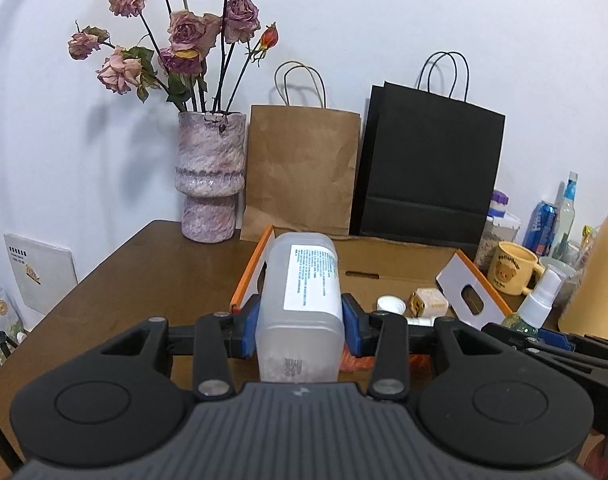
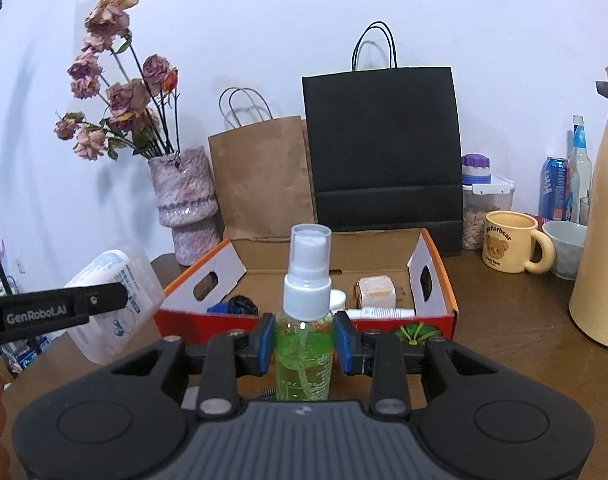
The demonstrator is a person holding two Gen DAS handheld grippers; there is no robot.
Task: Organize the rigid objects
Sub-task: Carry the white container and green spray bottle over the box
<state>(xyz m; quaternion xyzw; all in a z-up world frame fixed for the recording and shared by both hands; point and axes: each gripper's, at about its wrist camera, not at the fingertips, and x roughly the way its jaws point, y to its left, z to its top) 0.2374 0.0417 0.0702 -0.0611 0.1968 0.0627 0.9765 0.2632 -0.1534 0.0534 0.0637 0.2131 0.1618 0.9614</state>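
With the left tool clamped on a frosted plastic container and the right tool on a green spray bottle, both just short of the open cardboard box, I judge they could bump together or clip its front wall.

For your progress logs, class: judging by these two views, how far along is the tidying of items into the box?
Done: a white cap, a cream block and a white tube already lie in the orange cardboard box. In hand: the left claw grips a translucent container; the right claw grips a green spray bottle. Left: both held items are still outside the box.
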